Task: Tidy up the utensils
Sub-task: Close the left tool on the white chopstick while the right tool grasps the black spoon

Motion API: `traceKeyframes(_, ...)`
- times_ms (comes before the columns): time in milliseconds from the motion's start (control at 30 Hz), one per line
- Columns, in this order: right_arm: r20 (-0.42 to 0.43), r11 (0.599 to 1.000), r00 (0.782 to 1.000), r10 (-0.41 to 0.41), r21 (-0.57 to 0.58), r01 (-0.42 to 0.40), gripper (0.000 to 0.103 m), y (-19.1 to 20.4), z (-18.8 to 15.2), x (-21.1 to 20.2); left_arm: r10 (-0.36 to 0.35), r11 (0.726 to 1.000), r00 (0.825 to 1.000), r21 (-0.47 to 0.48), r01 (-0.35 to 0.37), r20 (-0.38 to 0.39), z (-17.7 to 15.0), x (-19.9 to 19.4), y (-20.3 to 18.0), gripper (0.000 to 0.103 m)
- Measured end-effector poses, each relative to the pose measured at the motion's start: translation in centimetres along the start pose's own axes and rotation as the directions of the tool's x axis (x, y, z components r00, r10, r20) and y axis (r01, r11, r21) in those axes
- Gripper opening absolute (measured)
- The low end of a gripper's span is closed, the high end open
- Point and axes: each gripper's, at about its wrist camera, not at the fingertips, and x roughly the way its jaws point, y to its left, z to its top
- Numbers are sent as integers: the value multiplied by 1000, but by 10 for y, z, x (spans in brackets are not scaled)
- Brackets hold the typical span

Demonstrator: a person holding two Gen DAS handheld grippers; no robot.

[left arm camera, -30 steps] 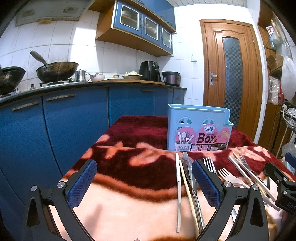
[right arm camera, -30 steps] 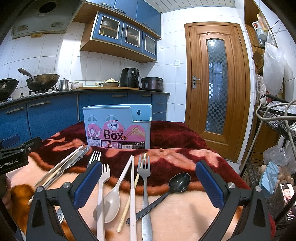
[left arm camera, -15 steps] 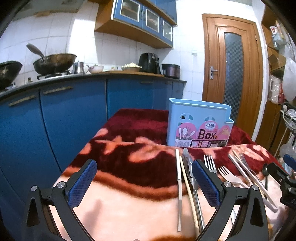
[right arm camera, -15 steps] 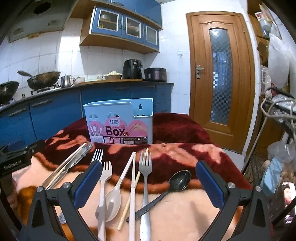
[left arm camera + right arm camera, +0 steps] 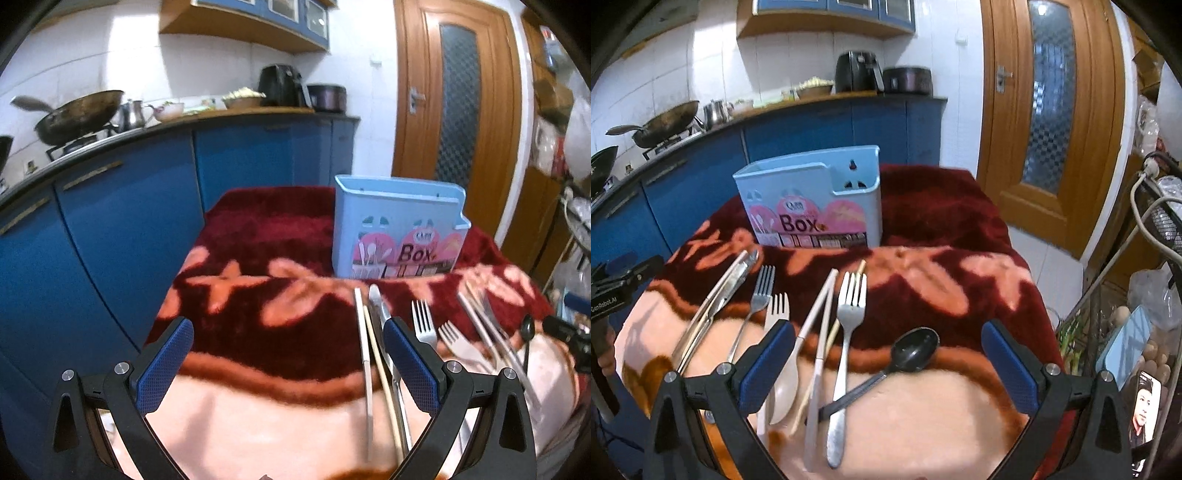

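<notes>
A light blue utensil box (image 5: 397,229) (image 5: 812,205) stands upright at the back of a red and pink blanket-covered table (image 5: 258,266). Several utensils lie flat in front of it: chopsticks and a knife (image 5: 369,354), a metal fork (image 5: 849,332), a black spoon (image 5: 908,356), a beige spoon (image 5: 785,384), white forks (image 5: 777,314) and tongs-like metal pieces (image 5: 716,302). My left gripper (image 5: 288,365) is open and empty above the table's left front. My right gripper (image 5: 886,365) is open and empty above the metal fork and black spoon.
Blue kitchen cabinets (image 5: 129,221) with a wok (image 5: 74,118) run along the left. A wooden door (image 5: 1052,110) is behind. A wire rack (image 5: 1145,295) with bags and a phone (image 5: 1143,406) stands at the right.
Both grippers have risen and tilted downward, so the table and utensils show more from above. Both stay open and empty.
</notes>
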Motion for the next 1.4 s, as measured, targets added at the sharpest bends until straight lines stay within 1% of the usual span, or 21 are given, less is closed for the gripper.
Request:
traceKeyframes(167,-129,999,992,16,36,-12,85,-12,10,13,-30,997,993,63,37,-113,5,16,-10,102)
traceKeyframes(233,-193,999,981,20,53,-10,77,-14,11,20,-32,996,988,81,44,-148,5,22,-13,102)
traceKeyframes(300,-262,995,964,46,103,-19,71,-19,9,27,-38,995,983,87,55,-179,5,27,-14,99)
traceKeyframes(367,-295,989,953,64,145,-22,69,-24,6,28,-50,995,977,80,67,-207,6,32,-14,96)
traceKeyframes(500,-319,980,945,74,198,-10,66,-32,4,29,-68,993,965,72,89,-254,6,41,-14,88)
traceKeyframes(633,-344,973,935,87,231,-6,58,-39,4,37,-94,992,948,57,117,-303,4,51,-15,79)
traceKeyframes(667,-349,971,933,90,239,-5,57,-40,3,40,-106,991,943,49,128,-316,4,53,-15,79)
traceKeyframes(733,-357,968,929,100,251,-7,51,-42,3,46,-120,989,935,39,141,-334,3,57,-16,79)
traceKeyframes(833,-368,964,921,125,264,-26,44,-40,2,53,-125,987,927,46,151,-354,1,61,-19,79)
traceKeyframes(867,-369,966,921,123,258,-26,43,-39,3,55,-120,987,925,53,149,-361,0,63,-20,78)
traceKeyframes(933,-370,971,922,115,239,-26,33,-35,5,58,-114,987,919,62,147,-377,-1,67,-22,73)
traceKeyframes(967,-373,972,921,113,232,-26,32,-34,7,60,-115,987,915,61,150,-386,-1,69,-23,72)
traceKeyframes(1067,-373,977,921,112,208,-35,31,-30,12,65,-139,985,896,39,171,-422,-3,76,-26,69)
traceKeyframes(1267,-375,989,921,104,140,-55,28,-15,20,76,-183,979,869,-10,202,-459,1,82,-26,63)
traceKeyframes(1367,-371,992,924,97,107,-61,27,-8,23,79,-215,973,855,-27,230,-472,3,85,-25,53)
traceKeyframes(1400,-371,993,924,94,96,-63,26,-6,23,80,-222,971,852,-30,236,-474,4,86,-25,49)
